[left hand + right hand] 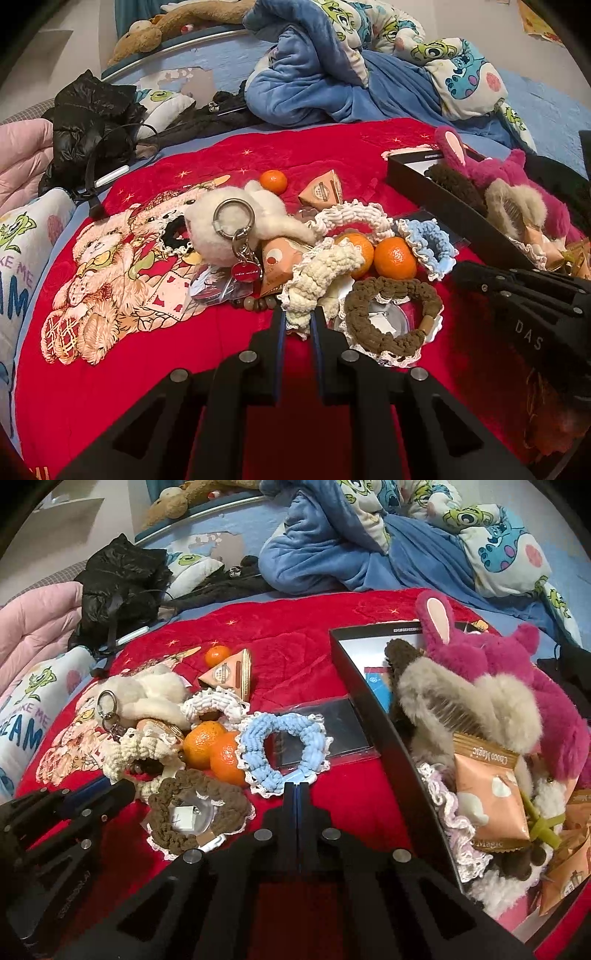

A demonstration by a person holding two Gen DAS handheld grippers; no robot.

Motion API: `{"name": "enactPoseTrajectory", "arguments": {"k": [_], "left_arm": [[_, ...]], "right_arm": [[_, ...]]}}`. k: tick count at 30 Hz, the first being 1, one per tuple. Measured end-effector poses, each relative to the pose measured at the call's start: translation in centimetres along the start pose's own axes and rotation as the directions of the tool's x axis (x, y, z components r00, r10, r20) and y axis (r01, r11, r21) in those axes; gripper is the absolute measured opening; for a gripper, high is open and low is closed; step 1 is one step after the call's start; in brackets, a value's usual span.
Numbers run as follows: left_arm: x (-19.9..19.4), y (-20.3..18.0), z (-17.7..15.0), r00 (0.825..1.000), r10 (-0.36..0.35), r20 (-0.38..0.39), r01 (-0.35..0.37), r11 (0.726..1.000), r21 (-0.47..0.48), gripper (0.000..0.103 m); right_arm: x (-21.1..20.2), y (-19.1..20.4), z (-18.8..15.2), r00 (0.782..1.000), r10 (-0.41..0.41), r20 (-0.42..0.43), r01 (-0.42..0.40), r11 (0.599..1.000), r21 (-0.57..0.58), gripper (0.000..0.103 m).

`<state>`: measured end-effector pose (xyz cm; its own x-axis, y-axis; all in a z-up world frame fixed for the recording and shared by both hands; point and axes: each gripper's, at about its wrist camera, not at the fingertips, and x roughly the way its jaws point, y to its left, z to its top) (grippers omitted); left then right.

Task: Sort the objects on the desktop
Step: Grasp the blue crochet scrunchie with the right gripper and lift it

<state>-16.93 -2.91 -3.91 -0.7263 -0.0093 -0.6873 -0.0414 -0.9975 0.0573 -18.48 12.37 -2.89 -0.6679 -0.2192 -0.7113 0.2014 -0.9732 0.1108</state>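
Now the right gripper (297,788), jaws pressed together, pinches the lace edge of the soft, light blue scrunchie (282,749) beside the black box (402,738); the left gripper (297,314) clamps the cream scrunchie (314,280).

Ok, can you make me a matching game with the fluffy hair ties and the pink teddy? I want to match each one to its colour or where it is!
Things:
1. scrunchie at the right hand-held gripper tips
2. scrunchie in the left hand-held gripper
3. scrunchie around the round mirror
4. plush bear

Matches:
A. brown
B. inside the black box
C. light blue
D. cream

Pairs:
1-C, the blue scrunchie
2-D, the cream scrunchie
3-A, the brown scrunchie
4-B, the pink plush bear
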Motion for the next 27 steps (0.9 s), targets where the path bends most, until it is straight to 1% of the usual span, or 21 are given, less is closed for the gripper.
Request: {"name": "enactPoseTrajectory", "arguments": {"k": [2,4,5,6,7,12,16,17,21,22,23,27], "left_arm": [[0.0,0.0,0.0,1.000,-0.002,-0.001,0.002,1.000,-0.001,0.014],[0.1,0.1,0.0,1.000,-0.003,-0.002,0.003,1.000,-0.003,0.014],[0.1,0.1,0.0,1.000,-0.004,-0.003,0.004,1.000,-0.004,0.014],[0.1,0.1,0.1,1.000,-0.005,-0.004,0.005,1.000,-0.006,0.014],[0.1,0.2,0.0,1.000,-0.008,-0.004,0.008,1.000,-0.009,0.014],[0.1,0.1,0.0,1.000,-0.010,-0.006,0.010,1.000,-0.004,0.014],[0.2,0.0,0.0,1.000,-0.009,-0.005,0.009,1.000,0.001,0.014],[0.2,0.0,0.0,1.000,-0.009,-0.006,0.009,1.000,0.002,0.014],[0.3,0.0,0.0,1.000,-0.006,-0.007,0.006,1.000,0.001,0.014],[0.3,0.0,0.0,1.000,-0.006,-0.007,0.006,1.000,0.002,0.014],[0.3,-0.1,0.0,1.000,-0.006,-0.007,0.006,1.000,0.004,0.014],[0.3,-0.1,0.0,1.000,-0.002,-0.007,0.002,1.000,0.009,0.014]], "right_arm": [[0.1,-0.2,0.0,1.000,0.014,-0.003,-0.014,1.000,0.024,0.006],[0.3,-0.6,0.0,0.999,0.043,0.001,-0.043,0.998,0.054,0.006],[0.4,-0.7,0.0,0.999,0.045,0.003,-0.045,0.997,0.063,0.013],[0.4,-0.8,0.0,0.999,0.043,0.008,-0.044,0.996,0.071,0.017],[0.5,-0.8,0.0,0.999,0.041,0.011,-0.041,0.996,0.073,0.023],[1.1,-0.5,0.3,0.999,0.031,0.013,-0.032,0.996,0.078,0.029],[2.0,-0.7,0.5,0.999,0.044,-0.001,-0.044,0.994,0.105,0.030],[2.2,-0.7,0.6,0.999,0.044,-0.002,-0.043,0.993,0.107,0.029],[2.7,-0.5,0.7,0.999,0.032,-0.013,-0.030,0.995,0.096,0.029],[2.7,-0.5,0.7,0.999,0.032,-0.015,-0.031,0.995,0.092,0.025],[2.7,-0.4,0.7,0.999,0.034,-0.018,-0.032,0.996,0.088,0.023],[2.8,-0.3,0.6,1.000,0.023,-0.021,-0.021,0.997,0.078,0.023]]}}
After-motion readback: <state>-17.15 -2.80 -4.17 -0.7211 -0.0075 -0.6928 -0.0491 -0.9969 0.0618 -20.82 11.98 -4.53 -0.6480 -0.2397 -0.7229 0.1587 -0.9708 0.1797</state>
